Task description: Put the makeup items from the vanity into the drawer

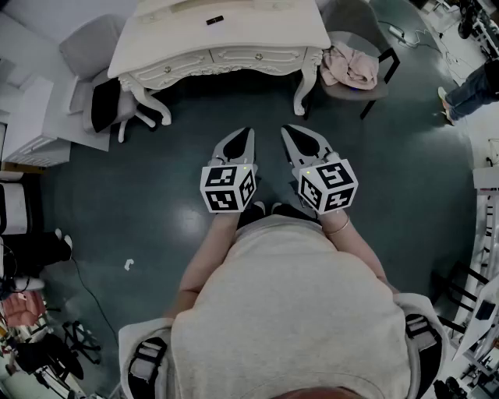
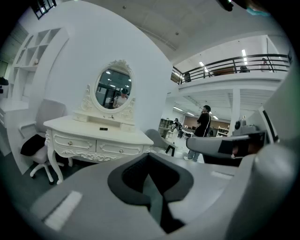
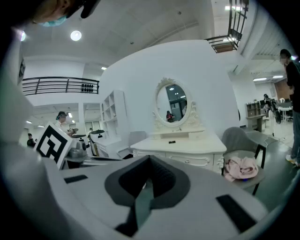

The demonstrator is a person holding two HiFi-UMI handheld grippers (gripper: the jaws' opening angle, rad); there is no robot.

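A white vanity with an oval mirror stands ahead of me, a few steps away. Its two front drawers are closed. One small black item lies on the top near the mirror, and it also shows as the black item in the right gripper view. I hold both grippers at waist height, side by side and pointing at the vanity. My left gripper is shut with nothing in it, tips meeting. My right gripper is also shut and empty.
A grey chair with a pink cloth stands right of the vanity. A white swivel chair with a black cushion and a white shelf unit are to the left. A person stands at far right. Dark floor lies between me and the vanity.
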